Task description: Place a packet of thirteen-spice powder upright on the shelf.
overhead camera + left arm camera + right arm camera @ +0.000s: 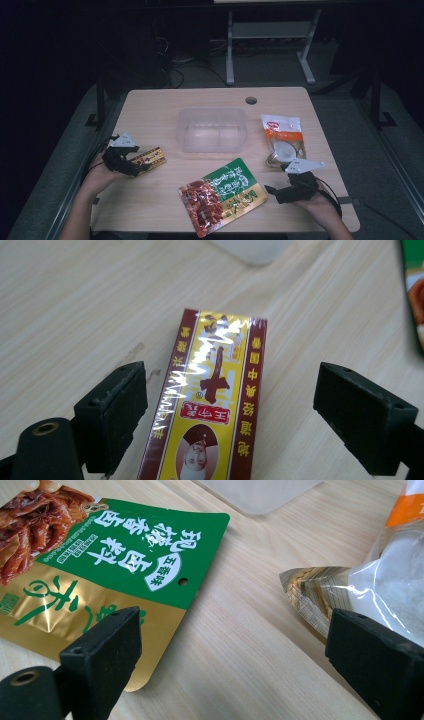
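1. A clear rectangular plastic tub (212, 129) stands on the light wooden surface (150, 107), a little toward its far edge from the middle; nothing can be seen inside it.
2. The slim red-and-yellow glossy packet (210, 405) lies flat near the left edge of the surface, directly between the jaws of the left claw (245, 422) (both pads stand clear of its sides, so the claw is spread apart and grips nothing).
3. In the high view the left claw (131, 165) sits low over that packet (149, 159), the person's left hand (100, 177) coming in from the near-left corner.
4. A large green, gold and red foil pouch (222, 196) lies by the near edge, and a clear bag with an orange-and-white top (283, 140) lies toward the right edge.
5. The right claw (232, 647) hovers above bare wood between pouch (115, 565) and bag (385, 580), jaws wide apart, touching neither.
6. From above, the right claw (270, 191) points left, toward the pouch.
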A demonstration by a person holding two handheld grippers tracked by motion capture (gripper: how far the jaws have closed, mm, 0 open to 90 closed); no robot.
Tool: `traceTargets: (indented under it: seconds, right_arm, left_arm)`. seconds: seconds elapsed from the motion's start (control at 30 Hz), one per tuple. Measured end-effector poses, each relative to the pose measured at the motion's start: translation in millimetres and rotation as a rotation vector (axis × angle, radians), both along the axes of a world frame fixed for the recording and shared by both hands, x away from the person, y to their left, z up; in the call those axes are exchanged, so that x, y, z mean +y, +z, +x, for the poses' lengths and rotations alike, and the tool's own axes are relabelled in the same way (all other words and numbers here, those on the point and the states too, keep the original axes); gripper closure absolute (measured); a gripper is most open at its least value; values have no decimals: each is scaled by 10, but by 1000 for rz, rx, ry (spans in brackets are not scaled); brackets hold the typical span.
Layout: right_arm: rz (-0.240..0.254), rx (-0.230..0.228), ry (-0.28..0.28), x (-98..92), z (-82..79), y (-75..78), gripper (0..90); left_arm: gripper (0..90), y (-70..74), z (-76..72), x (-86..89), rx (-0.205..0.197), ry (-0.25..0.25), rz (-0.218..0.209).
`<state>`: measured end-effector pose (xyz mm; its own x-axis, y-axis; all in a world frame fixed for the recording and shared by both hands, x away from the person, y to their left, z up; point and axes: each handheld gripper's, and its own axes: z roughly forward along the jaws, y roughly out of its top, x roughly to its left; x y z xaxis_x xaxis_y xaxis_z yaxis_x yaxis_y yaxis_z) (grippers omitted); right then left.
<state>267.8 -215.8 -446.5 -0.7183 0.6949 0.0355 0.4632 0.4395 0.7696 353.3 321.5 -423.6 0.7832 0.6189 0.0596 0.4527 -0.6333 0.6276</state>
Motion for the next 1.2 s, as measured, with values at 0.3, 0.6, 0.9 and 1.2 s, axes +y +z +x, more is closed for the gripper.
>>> traceTargets:
  seconds: [0.3,0.6,0.9,1.2]
  right_arm:
    - [-2,7,0,-13,5,-13,80]
    - [4,5,6,-22,-19,-11,80]
    - [7,-2,15,-28,-18,-7,81]
    - [8,-2,20,-24,-20,-5,81]
  left_arm:
    - [126,-187,120,-45,22,-29,62]
    - [143,-296,176,-43,76,-28,51]
    - [223,-334,181,34,93,-16,26]
    - [297,-322,159,44,97,-24,16]
